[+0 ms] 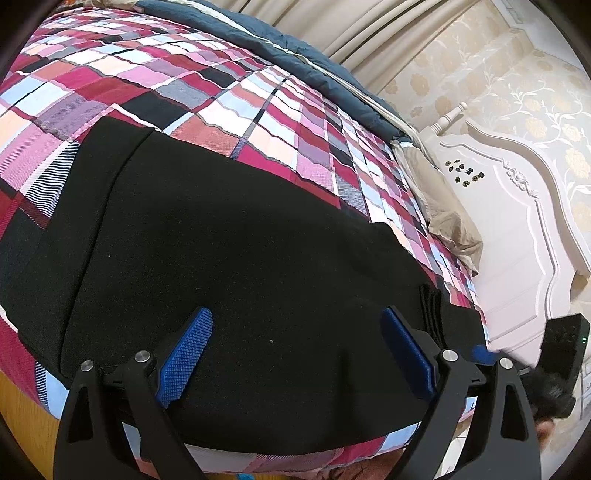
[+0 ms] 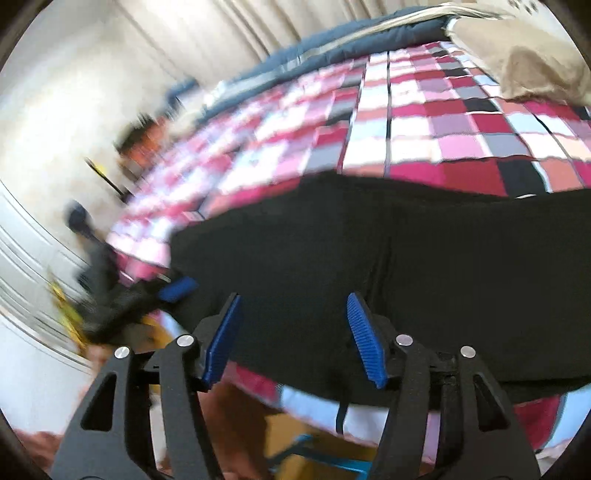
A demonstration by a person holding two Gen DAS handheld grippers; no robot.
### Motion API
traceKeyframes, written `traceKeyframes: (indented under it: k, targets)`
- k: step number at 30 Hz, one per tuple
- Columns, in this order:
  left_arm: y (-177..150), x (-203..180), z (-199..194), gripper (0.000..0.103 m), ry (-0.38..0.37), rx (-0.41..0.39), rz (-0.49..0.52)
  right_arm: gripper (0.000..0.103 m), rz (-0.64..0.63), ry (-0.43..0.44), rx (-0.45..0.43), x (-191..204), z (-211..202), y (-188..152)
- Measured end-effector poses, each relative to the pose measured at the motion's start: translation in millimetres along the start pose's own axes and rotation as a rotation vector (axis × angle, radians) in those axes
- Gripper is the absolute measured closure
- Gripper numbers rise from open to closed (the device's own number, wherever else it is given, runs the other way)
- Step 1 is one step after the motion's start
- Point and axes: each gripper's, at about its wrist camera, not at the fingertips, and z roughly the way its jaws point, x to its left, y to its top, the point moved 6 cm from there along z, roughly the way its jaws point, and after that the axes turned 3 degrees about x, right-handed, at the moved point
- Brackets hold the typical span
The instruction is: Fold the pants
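Note:
Black pants (image 1: 229, 229) lie folded flat on the plaid bed sheet (image 1: 155, 74), near the bed's front edge. My left gripper (image 1: 295, 312) hovers low over their near part, open wide, with nothing between its blue pads (image 1: 186, 350). A stack of folded cloth edges (image 1: 430, 306) shows by its right finger. In the right wrist view, which is blurred, my right gripper (image 2: 293, 297) is open above the pants (image 2: 424, 258) at the bed's edge, its pads touching nothing. One of the left gripper's blue pads (image 2: 177, 288) rests at the pants' left end.
A dark blue quilt (image 1: 295, 48) runs along the far side of the bed. A beige pillow (image 1: 443, 214) lies by the white headboard (image 1: 517, 229). Curtains (image 1: 351, 26) hang behind. The wooden bed frame (image 1: 22, 417) shows below the sheet.

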Motion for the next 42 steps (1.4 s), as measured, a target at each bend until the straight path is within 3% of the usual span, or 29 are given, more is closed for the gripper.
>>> traceKeyframes:
  k: [2,5,8,10,12,14,16,17,19,24,26,30,33,38,40,42]
  targets:
    - [0,0,0,0.012,0.001,-0.002,0.000,0.033,0.061,0.020,-0.085,-32,-41,10]
    - [-1,0,0,0.012,0.006,-0.005,0.007,0.029,0.164,-0.067,-0.194,-105,-92,26]
    - [-2,-2,0,0.012,0.019,-0.013,0.025,0.029,0.292,-0.138,-0.202,-188,-109,36]
    - [-3,-3,0,0.012,0.024,-0.017,0.031,0.029,0.352,-0.102,-0.183,-223,-103,38]
    - [-3,-3,1,0.012,0.025,-0.018,0.032,0.029,0.403,0.006,-0.174,-245,-92,42]
    - [-2,-2,1,0.012,0.025,-0.018,0.031,0.031,0.442,0.086,-0.154,-255,-80,43]
    - [-3,-2,1,0.012,0.027,-0.016,0.029,0.055,0.454,0.106,-0.123,-262,-67,43]
    - [-3,-3,1,0.012,0.029,-0.015,0.029,0.059,0.455,0.115,-0.108,-264,-61,42]
    - [-4,-3,2,0.012,0.034,-0.012,0.028,0.077,0.457,0.088,-0.090,-270,-55,40]
    - [-5,-4,4,0.012,0.050,-0.011,0.039,0.076,0.481,0.094,-0.089,-277,-51,37]
    - [-5,-5,4,0.012,0.057,-0.012,0.047,0.071,0.492,0.123,-0.088,-274,-56,34]
    - [-6,-4,3,0.012,0.048,-0.014,0.040,0.048,0.452,0.149,-0.091,-261,-71,19]
    - [-5,-3,2,0.012,0.036,-0.015,0.031,0.044,0.429,0.164,-0.087,-250,-88,-9]
    - [-5,-3,1,0.012,0.031,-0.017,0.028,0.046,0.409,0.163,-0.097,-239,-99,-46]
    - [-6,-3,1,0.012,0.031,-0.017,0.025,0.070,0.400,0.115,-0.084,-240,-98,-51]
    - [-5,-2,1,0.012,0.031,-0.018,0.025,0.072,0.417,0.089,-0.069,-243,-94,-55]
